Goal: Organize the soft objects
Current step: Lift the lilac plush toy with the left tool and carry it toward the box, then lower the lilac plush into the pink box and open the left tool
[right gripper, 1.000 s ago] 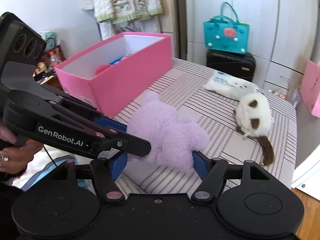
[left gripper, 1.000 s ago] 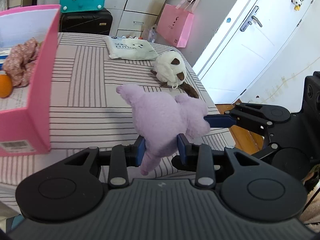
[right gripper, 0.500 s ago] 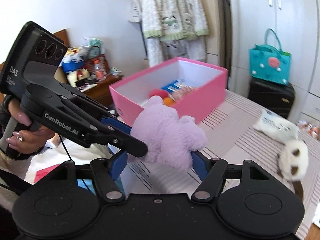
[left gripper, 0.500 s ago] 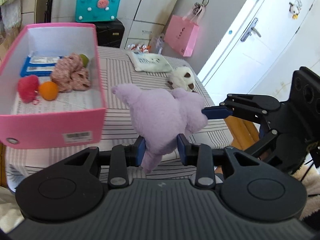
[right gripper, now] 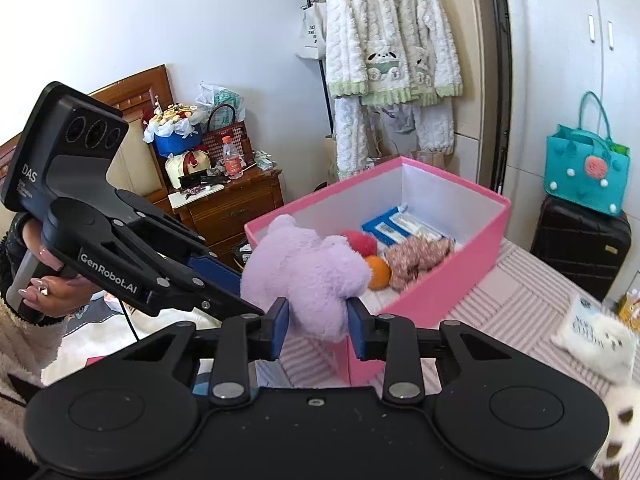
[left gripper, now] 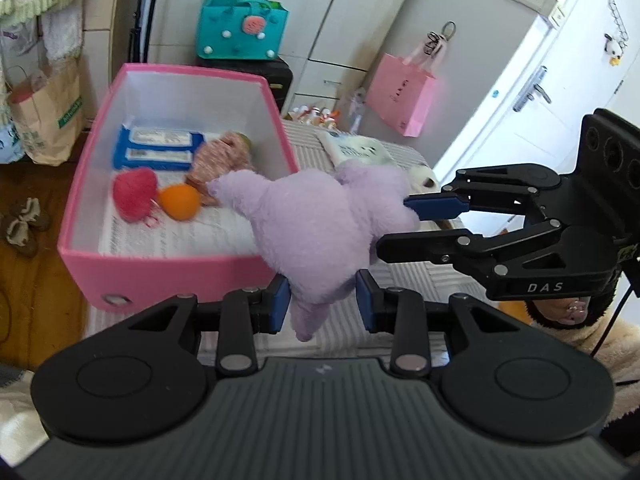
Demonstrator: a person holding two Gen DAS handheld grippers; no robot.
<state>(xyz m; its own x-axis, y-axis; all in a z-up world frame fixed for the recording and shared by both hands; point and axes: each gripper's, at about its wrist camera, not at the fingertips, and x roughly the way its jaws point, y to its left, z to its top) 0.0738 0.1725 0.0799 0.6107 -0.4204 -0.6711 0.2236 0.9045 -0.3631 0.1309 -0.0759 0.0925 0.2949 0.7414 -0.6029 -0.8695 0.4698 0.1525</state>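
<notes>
Both your left gripper (left gripper: 323, 305) and right gripper (right gripper: 318, 327), its jaws just closed, pinch the purple plush (left gripper: 320, 224) — opposed pulls could tear it loose short of the pink box (left gripper: 168, 276) at ten o'clock.

Fuzzy purple plush toy (left gripper: 316, 224) — matt pink box (left gripper: 168, 276).

this is looking like a bedroom in a home: a fleecy pyjama set (right gripper: 390, 40) is hanging on a rack beside tall white wardrobe doors (right gripper: 600, 60), and a wooden nightstand (right gripper: 228, 208) is sitting crowded with a bouquet and bottles (next to a carved headboard (right gripper: 132, 88)). a striped bedspread (left gripper: 400, 264) is covering the surface, with a suitcase (right gripper: 580, 244) and gift bags standing near a white door (left gripper: 540, 92).
</notes>
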